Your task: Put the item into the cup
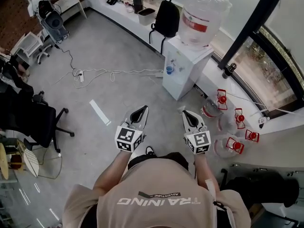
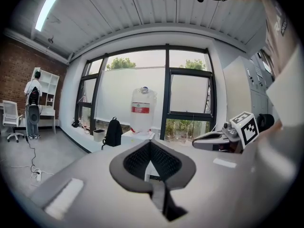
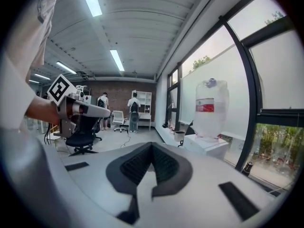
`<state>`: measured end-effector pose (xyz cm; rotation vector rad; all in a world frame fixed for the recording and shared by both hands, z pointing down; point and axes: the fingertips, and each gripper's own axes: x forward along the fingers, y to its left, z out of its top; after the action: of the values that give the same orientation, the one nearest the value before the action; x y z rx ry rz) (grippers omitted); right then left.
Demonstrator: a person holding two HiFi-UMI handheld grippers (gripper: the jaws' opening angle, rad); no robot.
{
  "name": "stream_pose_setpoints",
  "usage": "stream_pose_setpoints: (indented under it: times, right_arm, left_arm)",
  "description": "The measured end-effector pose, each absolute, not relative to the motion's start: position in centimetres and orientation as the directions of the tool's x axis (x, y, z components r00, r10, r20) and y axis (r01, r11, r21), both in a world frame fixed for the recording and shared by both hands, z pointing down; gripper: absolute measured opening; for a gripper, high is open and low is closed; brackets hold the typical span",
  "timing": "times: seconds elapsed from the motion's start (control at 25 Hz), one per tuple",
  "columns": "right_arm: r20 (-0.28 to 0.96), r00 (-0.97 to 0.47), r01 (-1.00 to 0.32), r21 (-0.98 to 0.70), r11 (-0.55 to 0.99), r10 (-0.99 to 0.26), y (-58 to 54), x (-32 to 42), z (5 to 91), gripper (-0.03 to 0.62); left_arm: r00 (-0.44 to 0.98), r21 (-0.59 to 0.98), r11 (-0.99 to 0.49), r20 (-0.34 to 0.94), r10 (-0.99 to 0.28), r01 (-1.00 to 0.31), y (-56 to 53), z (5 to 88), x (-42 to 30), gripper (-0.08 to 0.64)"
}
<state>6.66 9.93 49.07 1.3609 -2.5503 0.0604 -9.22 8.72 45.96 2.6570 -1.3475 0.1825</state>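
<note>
**Two empty tools, both clenched, above the floor point(image 1: 109, 51)**

Side by side in front of the person, the left tool point(image 1: 141, 109) and the right tool point(image 1: 187, 113) point forward, near each other but apart. In each tool's own view the jaws are pressed together at the tips, with nothing between them.

Well ahead of both stands a white water dispenser point(image 1: 185, 61) with a large clear bottle point(image 1: 202, 13) upside down on top. What looks like a small blue cup point(image 1: 169, 70) sits at the dispenser's front; it is too small to be sure. I cannot tell which thing is the item.

A black backpack point(image 1: 167, 17) rests behind the dispenser. Red-capped jugs point(image 1: 229, 145) lie on the floor to the right, and a black office chair point(image 1: 40, 120) stands to the left.
</note>
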Motion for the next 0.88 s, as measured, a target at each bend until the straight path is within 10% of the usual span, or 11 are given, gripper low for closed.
stream_pose_setpoints:
  times: [0.88]
  right_arm:
    - [0.279,-0.587,-0.791,0.002,0.612,-0.760,-10.1,8.7,53.0,0.011]
  left_arm:
    - [0.573,0.104,-0.569,0.280,-0.770,-0.815,-10.3,49.5,-5.4,0.008]
